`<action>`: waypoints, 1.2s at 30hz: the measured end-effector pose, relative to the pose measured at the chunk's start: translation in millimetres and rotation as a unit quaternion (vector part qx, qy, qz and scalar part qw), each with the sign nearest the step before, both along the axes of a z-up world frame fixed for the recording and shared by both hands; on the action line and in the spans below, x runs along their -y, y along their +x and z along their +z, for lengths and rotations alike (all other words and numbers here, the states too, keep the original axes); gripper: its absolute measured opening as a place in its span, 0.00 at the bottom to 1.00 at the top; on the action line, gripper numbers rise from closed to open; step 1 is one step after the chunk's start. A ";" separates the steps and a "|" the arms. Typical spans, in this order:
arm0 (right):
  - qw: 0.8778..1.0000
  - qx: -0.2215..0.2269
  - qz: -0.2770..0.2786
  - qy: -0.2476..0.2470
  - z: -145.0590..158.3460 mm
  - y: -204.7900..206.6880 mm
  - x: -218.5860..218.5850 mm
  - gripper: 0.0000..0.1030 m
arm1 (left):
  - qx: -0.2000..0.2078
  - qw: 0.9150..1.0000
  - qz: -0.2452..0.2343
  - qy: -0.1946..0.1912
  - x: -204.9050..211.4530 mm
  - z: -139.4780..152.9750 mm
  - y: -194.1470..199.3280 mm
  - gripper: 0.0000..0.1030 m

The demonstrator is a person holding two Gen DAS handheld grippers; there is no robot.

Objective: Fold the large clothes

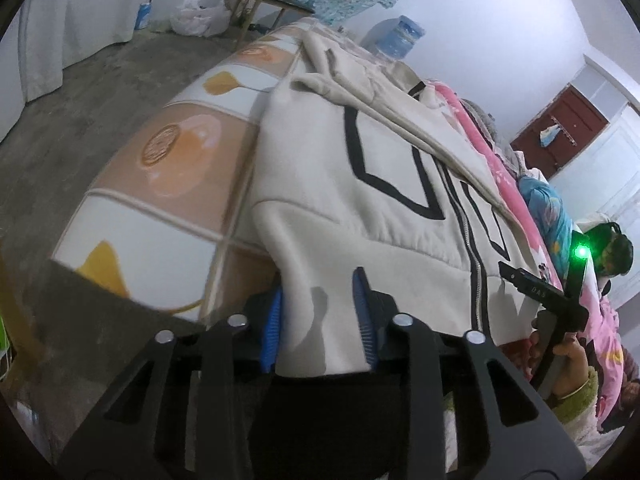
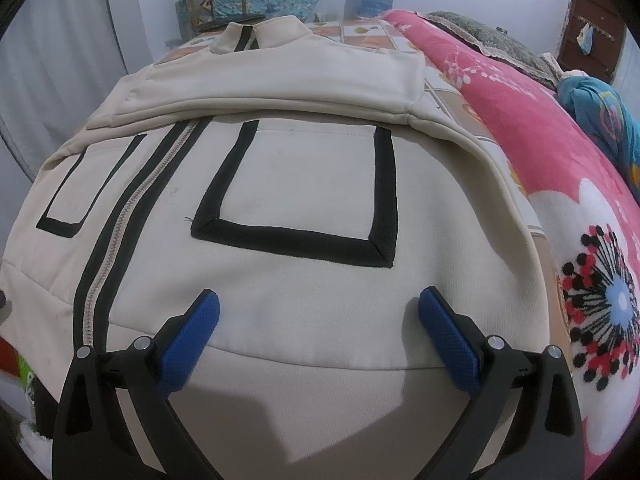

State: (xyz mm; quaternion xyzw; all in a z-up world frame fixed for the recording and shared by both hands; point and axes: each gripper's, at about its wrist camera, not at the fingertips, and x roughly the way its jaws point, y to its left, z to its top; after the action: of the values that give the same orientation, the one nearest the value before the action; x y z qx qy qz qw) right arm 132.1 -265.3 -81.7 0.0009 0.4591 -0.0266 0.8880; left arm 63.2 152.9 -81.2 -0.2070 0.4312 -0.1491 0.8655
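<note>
cream jacket [image 2: 304,184] flat on the bed [image 1: 168,184], hem at its near edge, sleeves folded across the chest.
thick soft fleece, floppy, bulky not heavy, zip [image 2: 120,232] and black trim stiffer; take it at the hem corners. left hand-held gripper [image 1: 320,312] half closed around a hem fold, right hand-held gripper [image 2: 318,320] wide open, empty, over the hem.

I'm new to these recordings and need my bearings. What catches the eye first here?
A cream jacket with black square outlines and a central zipper fills both views, spread on the bed. The left gripper pinches its hem; the right gripper hovers wide open. A bright pink floral blanket lies alongside.
</note>
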 end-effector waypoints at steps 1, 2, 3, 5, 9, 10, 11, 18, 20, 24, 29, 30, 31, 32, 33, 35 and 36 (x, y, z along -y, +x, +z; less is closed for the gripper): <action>1.000 0.001 0.003 0.002 0.2 -1.2 0.6 0.94 | 0.000 1.000 0.000 0.004 1.9 0.7 0.0 0.26; 1.000 0.003 0.008 0.007 1.5 -3.2 1.9 0.94 | -0.004 1.000 0.001 0.020 5.0 1.6 1.2 0.21; 1.000 0.003 0.011 0.014 3.2 -5.9 3.6 0.94 | -0.009 0.999 0.003 0.043 8.1 2.2 2.0 0.18; 0.999 0.005 0.016 0.027 9.2 -14.3 7.5 0.94 | -0.018 0.997 0.004 0.080 11.2 2.8 2.8 0.11; 0.999 0.015 0.027 0.014 26.0 -44.2 13.5 0.94 | -0.027 0.993 0.004 0.118 15.5 5.5 2.1 0.11; 0.999 0.015 0.030 0.008 29.6 -52.6 14.9 0.94 | -0.027 0.992 0.003 0.126 16.4 6.1 1.4 0.11; 0.999 0.014 0.035 0.004 33.1 -61.9 16.8 0.94 | -0.029 0.990 0.001 0.140 19.1 6.7 1.4 0.11; 0.999 -0.012 -0.005 0.030 41.3 -112.7 53.8 0.94 | -0.041 0.985 -0.012 0.169 24.6 6.1 2.1 0.11; 0.999 -0.015 -0.020 0.042 39.9 -115.9 63.2 0.90 | -0.044 0.984 -0.014 0.169 24.3 5.9 2.8 0.11; 0.997 -0.026 -0.041 0.068 33.2 -115.1 75.5 0.84 | -0.046 0.984 -0.017 0.173 25.4 5.5 3.8 0.11; 0.995 -0.030 -0.049 0.077 29.0 -110.0 79.9 0.75 | -0.050 0.984 -0.013 0.170 26.1 3.5 5.1 0.12; 0.995 -0.029 -0.048 0.077 29.3 -109.5 80.2 0.74 | -0.050 0.984 -0.012 0.169 26.1 3.1 4.8 0.12; 0.995 -0.030 -0.048 0.078 29.5 -109.1 80.5 0.72 | -0.051 0.984 -0.012 0.170 26.1 3.1 4.8 0.12; 0.995 -0.031 -0.050 0.081 29.2 -109.2 81.2 0.71 | -0.050 0.984 -0.012 0.170 26.3 2.9 4.7 0.12; 0.994 -0.033 -0.051 0.085 28.8 -109.9 82.3 0.70 | -0.050 0.984 -0.011 0.171 26.4 3.0 4.5 0.12; 0.993 -0.037 -0.057 0.095 27.6 -112.2 85.1 0.67 | -0.051 0.984 -0.011 0.171 26.3 2.7 4.7 0.12; 0.992 -0.038 -0.061 0.106 26.2 -114.1 87.0 0.66 | -0.051 0.984 -0.011 0.170 26.0 2.9 4.4 0.12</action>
State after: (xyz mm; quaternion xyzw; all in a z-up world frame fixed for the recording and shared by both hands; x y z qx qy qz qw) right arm 18.0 -352.3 -55.5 0.1217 0.4917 -0.0320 0.8616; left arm 67.6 126.9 -78.3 -0.0588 0.4958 -0.0725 0.8634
